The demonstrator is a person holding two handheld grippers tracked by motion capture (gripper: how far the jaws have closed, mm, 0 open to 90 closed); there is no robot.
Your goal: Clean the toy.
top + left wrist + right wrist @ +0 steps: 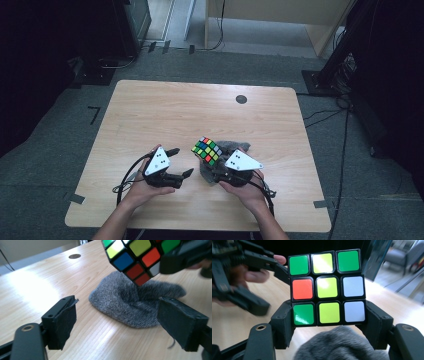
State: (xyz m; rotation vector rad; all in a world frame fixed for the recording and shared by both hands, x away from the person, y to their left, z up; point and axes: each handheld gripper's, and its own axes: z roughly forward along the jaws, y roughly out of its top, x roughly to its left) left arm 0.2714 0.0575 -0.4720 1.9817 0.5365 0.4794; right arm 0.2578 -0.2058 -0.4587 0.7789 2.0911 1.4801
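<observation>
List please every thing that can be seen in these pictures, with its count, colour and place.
puzzle cube: 1, multicoloured stickers on black, held above the table in the right gripper
cloth: 1, grey and fuzzy, crumpled on the table under the cube
table: 1, light wood, middle of the room
round cap: 1, dark, set in the tabletop near its far edge
floor: grey carpet with tape marks, around the table
left gripper: 1, black, jaws open, left of the cube
right gripper: 1, black, jaws shut on the cube's lowest layer
hands: 2, one holding each gripper, near edge
</observation>
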